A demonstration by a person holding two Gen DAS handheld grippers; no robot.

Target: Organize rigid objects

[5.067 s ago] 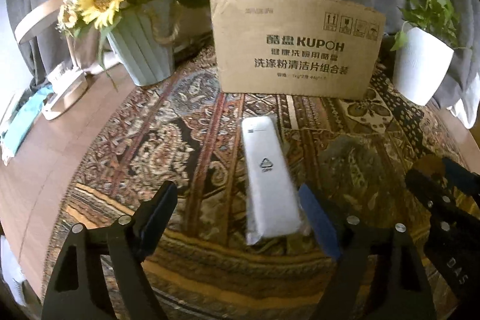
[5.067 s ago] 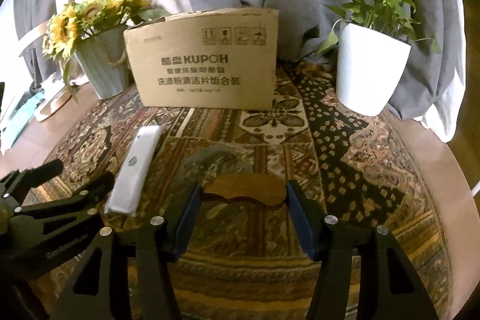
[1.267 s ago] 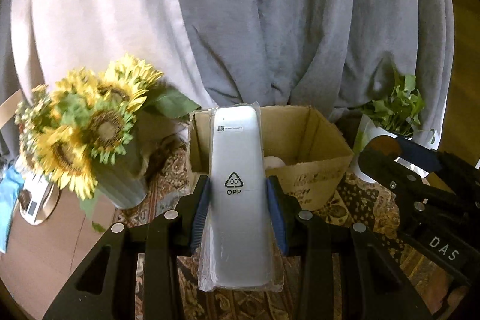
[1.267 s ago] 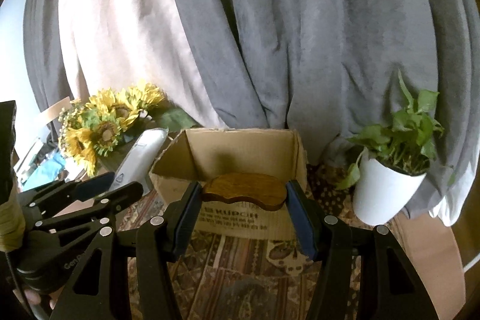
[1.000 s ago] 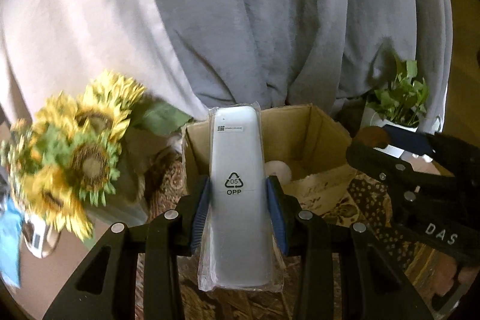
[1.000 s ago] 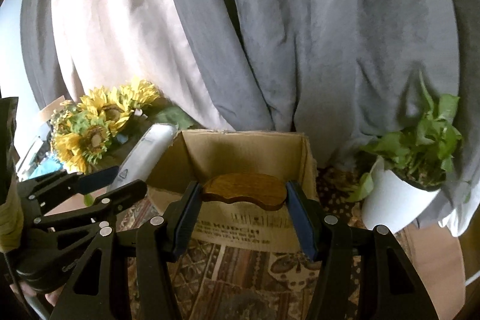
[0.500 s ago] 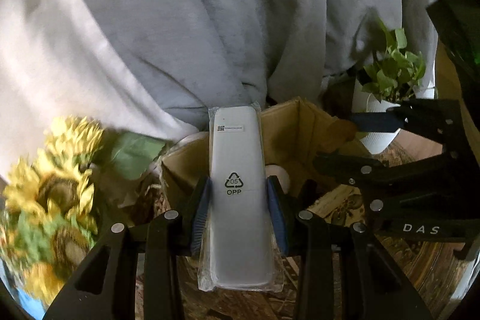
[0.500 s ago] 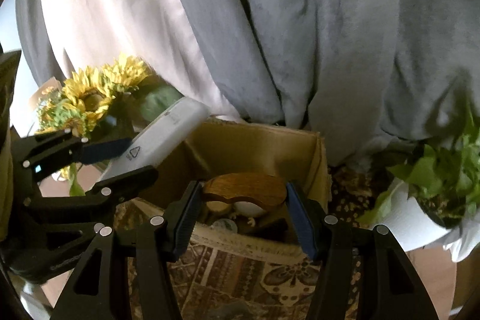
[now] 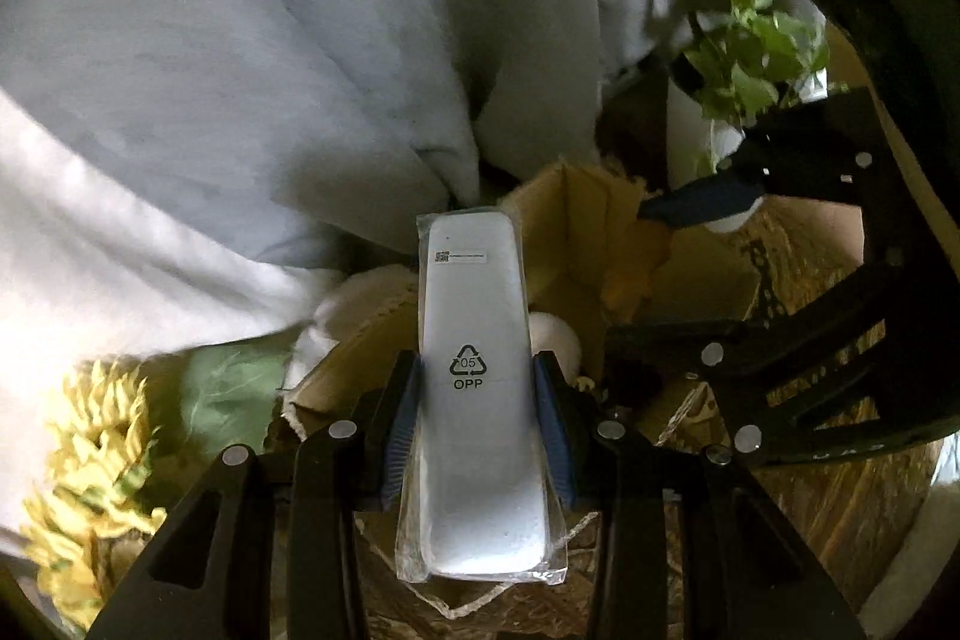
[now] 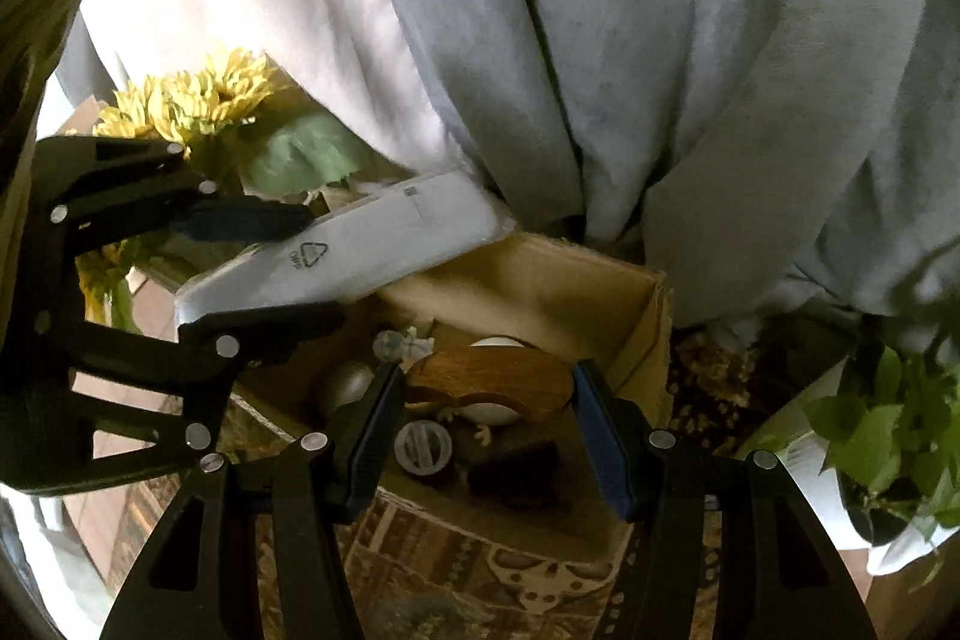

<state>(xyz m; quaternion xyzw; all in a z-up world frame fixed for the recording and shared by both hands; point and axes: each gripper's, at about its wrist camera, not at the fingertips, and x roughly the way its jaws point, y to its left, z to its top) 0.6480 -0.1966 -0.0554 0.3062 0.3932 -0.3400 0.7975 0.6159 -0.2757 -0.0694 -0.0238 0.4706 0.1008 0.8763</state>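
My left gripper [image 9: 477, 391] is shut on a long white remote-shaped object in a clear plastic bag [image 9: 474, 340], held above the left edge of the open cardboard box [image 9: 582, 196]. It also shows in the right wrist view [image 10: 348, 244]. My right gripper [image 10: 486, 394] is shut on a flat brown wooden piece [image 10: 489, 376], held over the inside of the box [image 10: 540, 292]. The box holds several small items, among them a round white-lidded thing [image 10: 423, 445] and a pale egg-shaped one [image 10: 348, 385].
Sunflowers in a vase [image 10: 198, 100] stand left of the box. A potted green plant in a white pot [image 10: 900, 430] stands to its right. Grey and white curtains [image 10: 600, 40] hang close behind. A patterned cloth [image 10: 480, 568] covers the table below.
Both grippers have moved forward and closer to the box with their objects. The left one has swung to the right, and the right one now looks down into the box.
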